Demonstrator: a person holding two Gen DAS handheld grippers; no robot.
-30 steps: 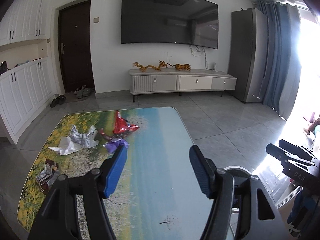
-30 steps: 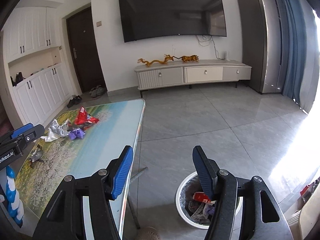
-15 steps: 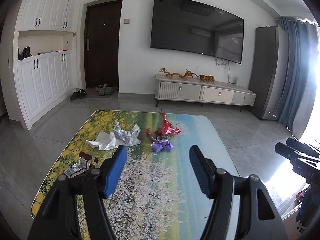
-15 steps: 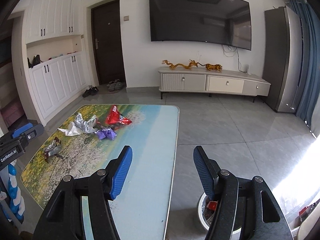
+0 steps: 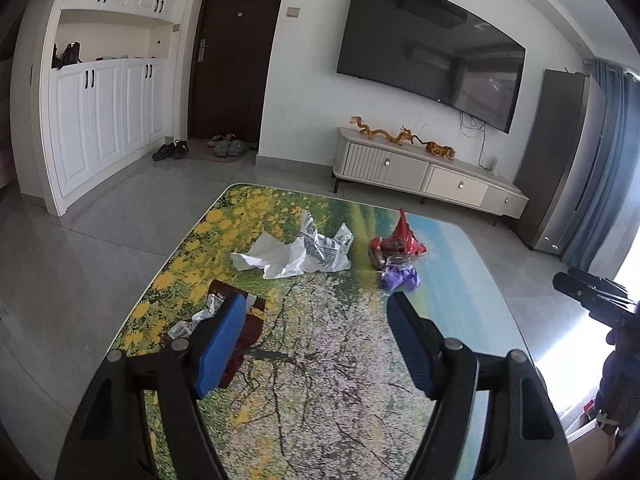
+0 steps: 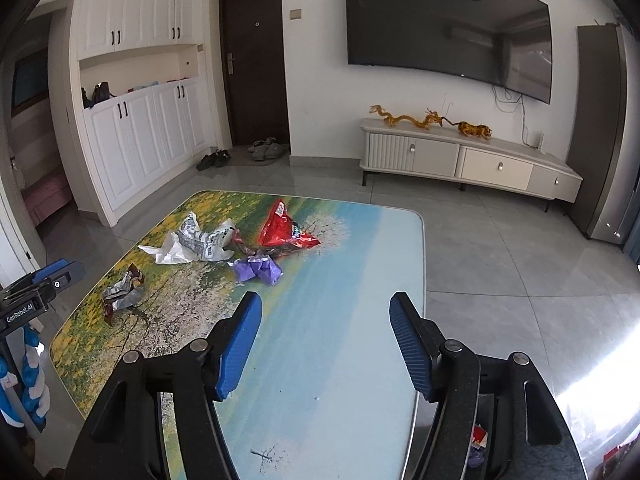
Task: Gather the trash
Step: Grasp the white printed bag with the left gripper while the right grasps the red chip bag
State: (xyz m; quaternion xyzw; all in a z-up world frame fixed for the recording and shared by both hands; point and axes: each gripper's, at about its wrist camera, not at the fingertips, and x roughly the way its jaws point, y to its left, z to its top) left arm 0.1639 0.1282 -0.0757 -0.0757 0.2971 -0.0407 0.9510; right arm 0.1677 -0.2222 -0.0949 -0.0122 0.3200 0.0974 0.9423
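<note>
A table (image 5: 320, 392) printed with a landscape holds several pieces of trash. A crumpled white bag (image 5: 296, 254) lies at its far middle, with a red wrapper (image 5: 400, 238) and a purple wrapper (image 5: 400, 278) to the right. A brown and silver wrapper (image 5: 218, 314) sits partly behind my left finger. My left gripper (image 5: 316, 308) hovers over the near table, its jaws opening with nothing between them. My right gripper (image 6: 325, 304) is open and empty above the table (image 6: 340, 352), short of the purple wrapper (image 6: 258, 270), red wrapper (image 6: 284, 232), white bag (image 6: 196, 242) and brown wrapper (image 6: 122, 294).
A trash bin (image 6: 478, 440) shows under my right gripper, beside the table's right edge. Beyond the table is grey tiled floor (image 6: 500, 248), a low TV cabinet (image 6: 460, 160), white cupboards (image 5: 100, 128) and shoes (image 5: 170, 150) by a dark door.
Both views have swung left, away from the bin and floor and onto the table, so the trash now lies straight ahead and closer. My left jaws stand wider apart.
</note>
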